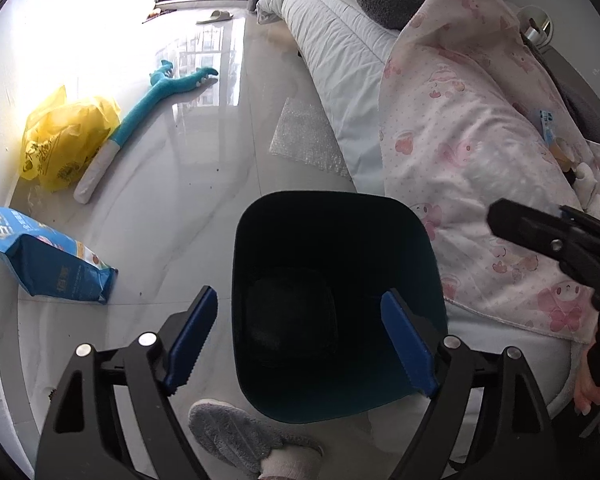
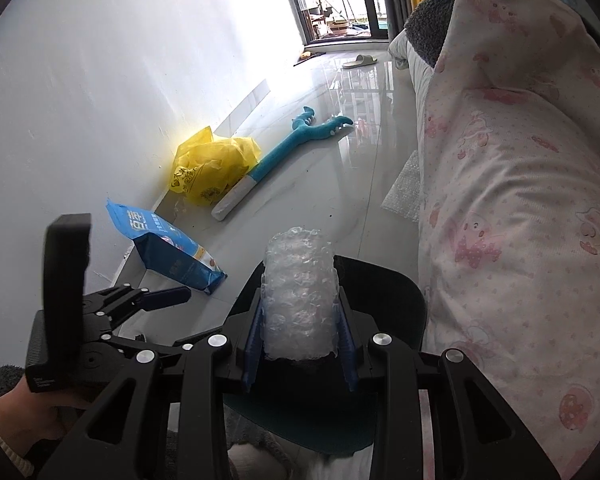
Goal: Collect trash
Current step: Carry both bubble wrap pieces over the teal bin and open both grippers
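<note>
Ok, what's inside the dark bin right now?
The bin looks empty as far as the left wrist view shows: only its dark floor. It is too dark to rule out small scraps. The bubble wrap roll is outside it, in the right gripper.

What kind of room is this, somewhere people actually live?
Most likely a bedroom in a home. A bed with a pink cartoon-print quilt runs along one side, a slipper and a teal plush toy lie on the glossy tiled floor, and a balcony door stands at the far end.
</note>
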The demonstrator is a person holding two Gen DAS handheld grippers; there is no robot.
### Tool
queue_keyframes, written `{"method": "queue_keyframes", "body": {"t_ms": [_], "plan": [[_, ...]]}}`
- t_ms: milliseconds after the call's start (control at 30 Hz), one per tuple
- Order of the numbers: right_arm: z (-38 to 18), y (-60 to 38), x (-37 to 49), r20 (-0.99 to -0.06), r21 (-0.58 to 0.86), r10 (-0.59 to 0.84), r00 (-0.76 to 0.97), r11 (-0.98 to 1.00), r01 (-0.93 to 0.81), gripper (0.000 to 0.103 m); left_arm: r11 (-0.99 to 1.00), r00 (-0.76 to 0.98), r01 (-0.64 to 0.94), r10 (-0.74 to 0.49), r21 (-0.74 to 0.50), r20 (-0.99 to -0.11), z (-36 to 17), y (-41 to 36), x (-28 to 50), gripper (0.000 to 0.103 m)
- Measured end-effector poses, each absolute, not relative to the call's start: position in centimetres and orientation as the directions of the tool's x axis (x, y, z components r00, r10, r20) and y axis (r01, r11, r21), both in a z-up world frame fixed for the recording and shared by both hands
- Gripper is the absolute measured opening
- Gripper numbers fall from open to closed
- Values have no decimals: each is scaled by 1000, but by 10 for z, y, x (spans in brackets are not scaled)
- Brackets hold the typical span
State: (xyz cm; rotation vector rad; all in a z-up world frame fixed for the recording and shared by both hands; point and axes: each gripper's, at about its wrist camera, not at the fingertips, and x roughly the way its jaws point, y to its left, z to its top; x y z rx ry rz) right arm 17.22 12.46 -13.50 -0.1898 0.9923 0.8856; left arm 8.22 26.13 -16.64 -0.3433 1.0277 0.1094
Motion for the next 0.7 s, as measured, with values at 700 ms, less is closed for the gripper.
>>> {"method": "queue_keyframes", "body": {"t_ms": [700], "plan": [[-217, 167, 183, -897, 215, 418, 146, 700, -681, 34, 953, 766, -242, 73, -181, -638, -55, 257, 30, 63]]}}
